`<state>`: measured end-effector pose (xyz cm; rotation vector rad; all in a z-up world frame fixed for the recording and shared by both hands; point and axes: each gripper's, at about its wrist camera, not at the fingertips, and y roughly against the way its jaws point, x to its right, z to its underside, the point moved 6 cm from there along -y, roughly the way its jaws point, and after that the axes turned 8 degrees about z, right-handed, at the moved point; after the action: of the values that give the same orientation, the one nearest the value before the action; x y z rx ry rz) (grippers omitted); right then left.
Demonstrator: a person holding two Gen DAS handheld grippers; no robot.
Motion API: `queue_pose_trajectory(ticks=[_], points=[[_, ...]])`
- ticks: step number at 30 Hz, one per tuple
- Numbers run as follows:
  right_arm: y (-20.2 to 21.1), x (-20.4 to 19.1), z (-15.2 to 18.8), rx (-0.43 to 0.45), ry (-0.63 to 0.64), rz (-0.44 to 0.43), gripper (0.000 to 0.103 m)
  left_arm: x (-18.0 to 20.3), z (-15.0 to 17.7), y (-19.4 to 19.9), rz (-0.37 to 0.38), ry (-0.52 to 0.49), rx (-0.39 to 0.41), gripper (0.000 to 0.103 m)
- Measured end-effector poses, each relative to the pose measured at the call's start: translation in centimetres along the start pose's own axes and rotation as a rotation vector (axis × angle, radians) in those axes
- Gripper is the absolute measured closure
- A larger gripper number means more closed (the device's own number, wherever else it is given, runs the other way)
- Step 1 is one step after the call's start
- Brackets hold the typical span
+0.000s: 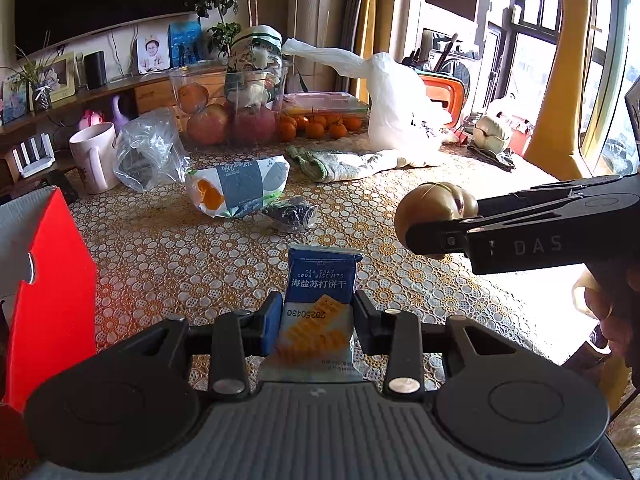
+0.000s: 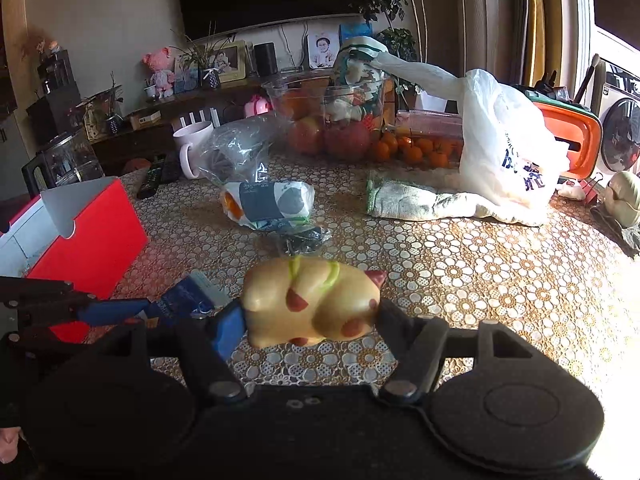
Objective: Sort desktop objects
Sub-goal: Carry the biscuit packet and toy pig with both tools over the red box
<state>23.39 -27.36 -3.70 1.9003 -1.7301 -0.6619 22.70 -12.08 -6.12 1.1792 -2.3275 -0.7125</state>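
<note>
My left gripper [image 1: 316, 312] is shut on a blue soda biscuit packet [image 1: 318, 300] and holds it above the patterned tablecloth. The packet also shows in the right wrist view [image 2: 188, 294], between the left gripper's fingers [image 2: 112, 312]. My right gripper [image 2: 310, 312] is shut on a yellow cat figurine [image 2: 312, 304] with red spots. The figurine shows in the left wrist view [image 1: 436, 208] at the tip of the right gripper [image 1: 432, 236], to the right of the packet. An open red box [image 1: 48, 280] stands at the left, also in the right wrist view [image 2: 88, 236].
On the table lie a snack bag with orange print [image 1: 240, 192], a small dark bag [image 1: 290, 214], a clear plastic bag [image 1: 150, 152], a white mug [image 1: 94, 156], a folded towel [image 1: 340, 162], a white plastic bag [image 1: 396, 108], and a clear fruit bowl [image 1: 232, 104] with tangerines [image 1: 320, 124].
</note>
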Motion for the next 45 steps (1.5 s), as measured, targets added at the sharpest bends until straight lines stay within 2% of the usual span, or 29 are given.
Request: queue_pose_trajectory(ticks=[9,17,26,36,45], points=[[4.2,-4.7,-0.6,0.001,0.108,-0.094,0.035,-1.3,0.4,6.9,-0.054,0.044,0.051,0.067],[7.7,-9.8,-1.8,0.017,0.175,-0.187,0.035,-3.5,0.3,14.3,-0.106,0.09,0.148,0.067],[10.0,-16.7,-3.5,0.047,0.298,-0.278,0.035,-7.8,1.3,20.1,-0.173,0.131,0.173,0.067],[8.9,-23.1,-5.2,0.044,0.392,-0.326,0.035,-13.0,2.5,23.6,-0.242,0.159,0.159,0.067],[6.4,-26.8,-6.0,0.032,0.438,-0.323,0.035,-17.8,2.9,24.0,-0.293,0.19,0.127,0.067]])
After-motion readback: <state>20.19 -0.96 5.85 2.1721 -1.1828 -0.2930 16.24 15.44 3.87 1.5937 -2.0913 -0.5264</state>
